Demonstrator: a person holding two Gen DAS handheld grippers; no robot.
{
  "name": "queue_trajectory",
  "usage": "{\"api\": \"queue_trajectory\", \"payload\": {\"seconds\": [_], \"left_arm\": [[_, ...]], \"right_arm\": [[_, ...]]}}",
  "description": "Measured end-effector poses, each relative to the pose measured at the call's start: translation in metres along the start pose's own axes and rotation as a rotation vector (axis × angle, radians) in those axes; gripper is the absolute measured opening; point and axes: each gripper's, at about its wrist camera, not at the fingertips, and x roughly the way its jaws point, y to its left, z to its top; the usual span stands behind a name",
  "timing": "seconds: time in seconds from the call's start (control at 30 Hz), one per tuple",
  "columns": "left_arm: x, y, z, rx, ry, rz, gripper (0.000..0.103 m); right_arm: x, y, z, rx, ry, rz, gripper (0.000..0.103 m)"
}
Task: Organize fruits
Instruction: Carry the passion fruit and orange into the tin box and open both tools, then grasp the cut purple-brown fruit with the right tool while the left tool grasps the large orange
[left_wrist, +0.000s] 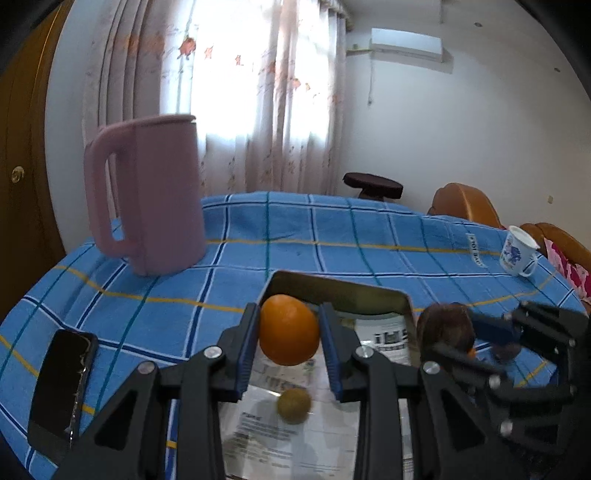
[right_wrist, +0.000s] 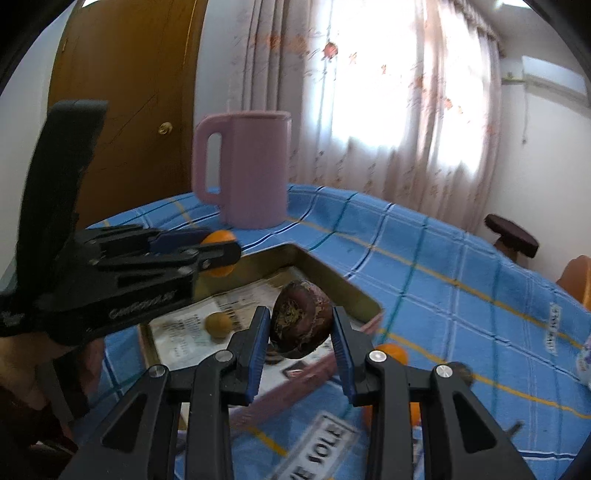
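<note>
My left gripper (left_wrist: 290, 341) is shut on an orange (left_wrist: 289, 329) and holds it above a metal tray (left_wrist: 343, 291) lined with newspaper. A small brown-green fruit (left_wrist: 294, 405) lies in the tray under it. My right gripper (right_wrist: 301, 330) is shut on a dark purple-brown fruit (right_wrist: 301, 319) above the tray's near right rim (right_wrist: 334, 275). The right gripper also shows in the left wrist view (left_wrist: 454, 338), and the left gripper with its orange (right_wrist: 218, 236) shows in the right wrist view. Another orange (right_wrist: 392, 352) lies on the cloth behind my right fingers.
A pink jug (left_wrist: 147, 195) stands on the blue checked tablecloth (left_wrist: 332, 236) behind the tray. A black phone (left_wrist: 61, 384) lies at the left. A white printed mug (left_wrist: 517, 251) stands at the far right edge. Chairs and a stool stand beyond the table.
</note>
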Motion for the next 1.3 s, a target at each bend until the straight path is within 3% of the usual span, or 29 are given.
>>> {"api": "queue_trajectory", "payload": {"seconds": [0.4, 0.57, 0.63, 0.67, 0.73, 0.83, 1.1, 1.3], "left_arm": [[0.015, 0.016, -0.007, -0.009, 0.058, 0.033, 0.034], [0.017, 0.014, -0.008, -0.005, 0.059, 0.033, 0.036], [0.018, 0.012, -0.010, -0.001, 0.064, 0.032, 0.036], [0.018, 0.012, -0.010, -0.001, 0.060, 0.030, 0.038], [0.012, 0.009, -0.009, 0.000, 0.039, 0.038, 0.056], [-0.001, 0.003, -0.006, -0.011, -0.008, 0.045, 0.071], [-0.023, -0.030, -0.013, 0.001, -0.057, -0.025, 0.075], [-0.025, -0.059, -0.021, 0.041, -0.042, -0.071, 0.075]], "right_arm": [[0.032, 0.031, -0.012, -0.038, 0.139, 0.091, 0.035], [0.033, 0.035, -0.012, -0.054, 0.152, 0.102, 0.037], [0.029, 0.035, -0.013, -0.052, 0.143, 0.109, 0.045], [0.025, 0.034, -0.015, -0.054, 0.136, 0.103, 0.048], [0.016, 0.029, -0.017, -0.045, 0.116, 0.100, 0.052], [-0.003, 0.016, -0.018, -0.011, 0.084, 0.074, 0.052], [-0.058, -0.052, -0.053, 0.086, 0.087, -0.133, 0.054], [-0.053, -0.067, -0.063, 0.116, 0.130, -0.147, 0.054]]}}
